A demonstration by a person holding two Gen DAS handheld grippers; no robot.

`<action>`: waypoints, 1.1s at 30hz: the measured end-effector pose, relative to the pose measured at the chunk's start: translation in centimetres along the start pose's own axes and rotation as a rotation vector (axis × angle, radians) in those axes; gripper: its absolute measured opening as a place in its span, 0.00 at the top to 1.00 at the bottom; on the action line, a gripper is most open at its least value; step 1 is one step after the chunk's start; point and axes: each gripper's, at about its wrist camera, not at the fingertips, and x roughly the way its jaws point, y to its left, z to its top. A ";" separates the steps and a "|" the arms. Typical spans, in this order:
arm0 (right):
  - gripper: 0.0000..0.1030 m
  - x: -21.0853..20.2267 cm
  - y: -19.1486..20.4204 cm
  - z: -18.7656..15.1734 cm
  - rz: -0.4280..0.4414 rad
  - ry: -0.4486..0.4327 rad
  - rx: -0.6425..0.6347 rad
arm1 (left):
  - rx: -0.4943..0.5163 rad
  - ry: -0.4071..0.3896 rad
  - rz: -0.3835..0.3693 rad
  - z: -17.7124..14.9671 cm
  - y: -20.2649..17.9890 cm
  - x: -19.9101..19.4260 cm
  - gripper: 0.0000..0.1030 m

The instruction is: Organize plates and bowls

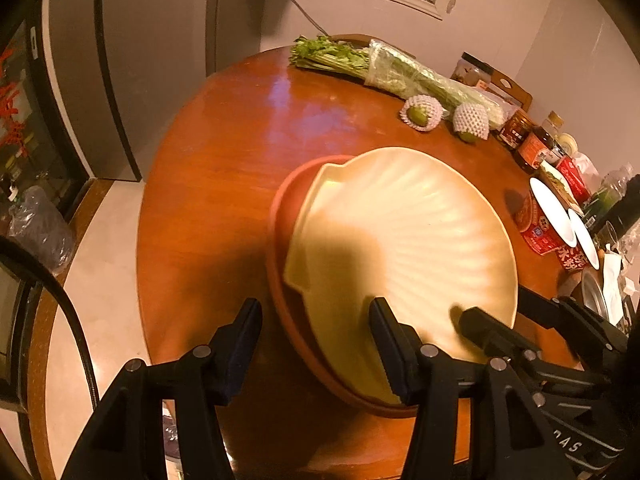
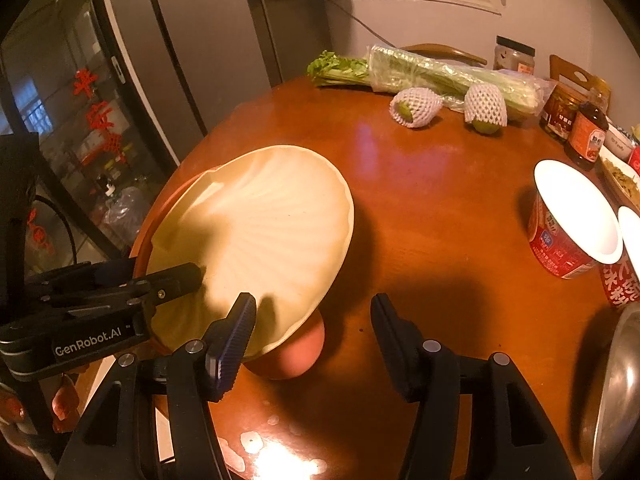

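Now the cream shell-shaped plate lies tilted on the red plate at the near left of the round wooden table. The left gripper stands partly open astride both plates' near rims, gripping nothing. The right gripper is half open and empty; its left finger overlaps the shell plate's near edge. Red instant-noodle cups stand at the far right.

You are looking at a round wooden table. Bagged celery is lying along its far edge, with two net-wrapped fruits sitting just in front. Sauce bottles and a jar are standing at the right. A red cup is resting nearer you. A grey fridge is standing behind.
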 end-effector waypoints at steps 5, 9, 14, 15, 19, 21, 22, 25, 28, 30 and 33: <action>0.40 0.1 -0.2 -0.1 0.010 0.005 -0.002 | 0.021 0.001 -0.005 0.4 -0.9 0.4 0.46; 0.40 0.1 -0.6 -0.1 0.001 0.012 -0.001 | 0.031 0.007 -0.021 0.6 -1.7 0.7 0.46; 0.41 -0.1 -1.5 -0.1 -0.016 0.009 0.008 | 0.056 0.006 -0.018 0.9 -2.8 1.1 0.46; 0.41 -0.1 -1.7 -0.1 -0.019 0.009 0.008 | 0.060 0.007 -0.017 1.1 -3.2 1.2 0.46; 0.41 -0.1 -2.7 0.1 -0.036 0.008 0.016 | 0.069 0.011 -0.016 1.5 -4.0 1.8 0.46; 0.41 -0.1 -3.1 0.1 -0.041 0.009 0.020 | 0.074 0.010 -0.015 1.6 -4.4 2.0 0.46; 0.41 -0.1 -3.4 0.1 -0.044 0.009 0.022 | 0.076 0.011 -0.014 1.7 -4.5 2.1 0.46; 0.41 -0.1 -3.8 0.3 -0.051 0.009 0.023 | 0.087 0.008 0.000 1.9 -5.0 2.3 0.46; 0.41 0.0 -4.2 0.4 -0.056 0.011 0.024 | 0.089 0.009 0.007 2.2 -5.3 2.6 0.46; 0.41 0.0 -4.3 0.5 -0.056 0.011 0.023 | 0.090 0.007 0.007 2.5 -5.4 2.8 0.46; 0.41 0.1 -4.5 0.7 -0.057 0.010 0.022 | 0.090 0.006 0.008 2.8 -5.6 2.9 0.46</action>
